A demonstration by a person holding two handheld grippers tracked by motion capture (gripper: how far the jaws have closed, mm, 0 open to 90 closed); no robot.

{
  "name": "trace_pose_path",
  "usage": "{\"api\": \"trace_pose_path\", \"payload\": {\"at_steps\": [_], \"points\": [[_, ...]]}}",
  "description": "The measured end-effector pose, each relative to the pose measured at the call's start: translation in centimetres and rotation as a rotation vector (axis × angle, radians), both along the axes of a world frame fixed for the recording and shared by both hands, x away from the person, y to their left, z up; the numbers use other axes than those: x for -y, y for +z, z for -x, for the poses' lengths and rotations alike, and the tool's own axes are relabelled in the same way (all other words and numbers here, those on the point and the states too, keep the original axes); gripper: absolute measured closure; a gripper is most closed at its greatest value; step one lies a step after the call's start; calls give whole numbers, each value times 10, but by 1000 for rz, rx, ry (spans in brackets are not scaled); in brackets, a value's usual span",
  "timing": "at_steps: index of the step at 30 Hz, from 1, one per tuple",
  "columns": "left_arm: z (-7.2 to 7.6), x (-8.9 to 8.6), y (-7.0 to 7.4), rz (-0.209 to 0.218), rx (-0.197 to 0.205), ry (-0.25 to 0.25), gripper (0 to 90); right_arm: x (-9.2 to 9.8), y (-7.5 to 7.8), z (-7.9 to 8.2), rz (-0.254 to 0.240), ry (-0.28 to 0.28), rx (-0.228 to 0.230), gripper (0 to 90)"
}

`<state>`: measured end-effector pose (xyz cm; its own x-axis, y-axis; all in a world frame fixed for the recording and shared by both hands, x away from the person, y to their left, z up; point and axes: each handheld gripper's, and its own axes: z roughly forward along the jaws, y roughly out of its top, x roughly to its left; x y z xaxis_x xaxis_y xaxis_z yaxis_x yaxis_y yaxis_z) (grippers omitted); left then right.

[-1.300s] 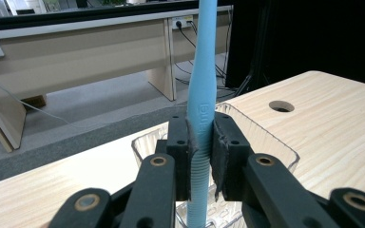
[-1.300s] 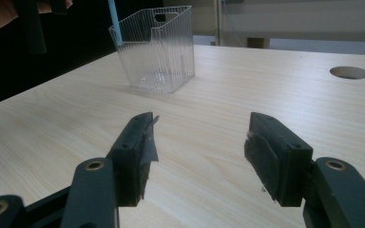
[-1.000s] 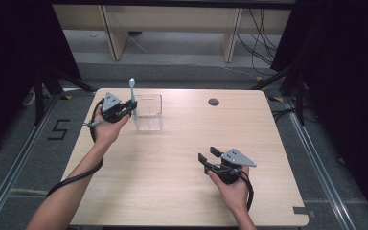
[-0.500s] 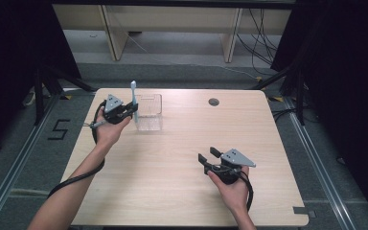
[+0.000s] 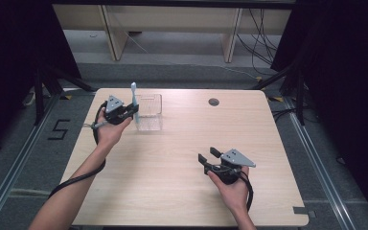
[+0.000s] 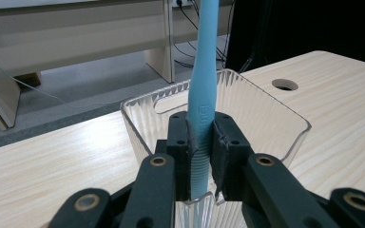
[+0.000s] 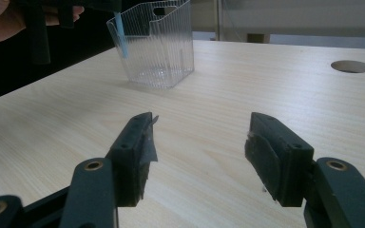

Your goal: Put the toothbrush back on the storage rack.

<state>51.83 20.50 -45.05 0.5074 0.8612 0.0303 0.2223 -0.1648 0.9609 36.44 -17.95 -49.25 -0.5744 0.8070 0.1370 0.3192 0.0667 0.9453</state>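
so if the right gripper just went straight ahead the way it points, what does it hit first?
Probably the clear ribbed bin. The right gripper, jaws open, looks across bare table toward it, though the bin sits left of centre, so it might pass beside it.

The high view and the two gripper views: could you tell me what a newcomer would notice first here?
Most striking is the light blue toothbrush, held upright in the left gripper at the near wall of the clear ribbed plastic bin at the table's far left. Next comes the right gripper, jaws wide apart with nothing between them, near the table's front right.
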Motion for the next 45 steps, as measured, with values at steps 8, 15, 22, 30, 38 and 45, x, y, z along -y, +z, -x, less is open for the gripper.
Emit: {"api": "trace_pose_path", "payload": {"at_steps": [8,15,22,30,38,45], "points": [[-1,0,-2,3,-2,2,780,0,0,0,8,-12,8,427],[-1,1,-3,3,-9,7,780,0,0,-1,6,-14,10,426],[-1,-1,-4,14,-21,24,779,1,1,1,17,-4,-16,426],[-1,-3,-6,13,-30,29,779,0,1,0,5,-1,-9,426],[1,-3,-6,17,-39,36,777,-2,1,2,-11,-7,-34,426],[2,-1,-5,2,-38,41,777,0,0,0,7,-12,8,426]]}}
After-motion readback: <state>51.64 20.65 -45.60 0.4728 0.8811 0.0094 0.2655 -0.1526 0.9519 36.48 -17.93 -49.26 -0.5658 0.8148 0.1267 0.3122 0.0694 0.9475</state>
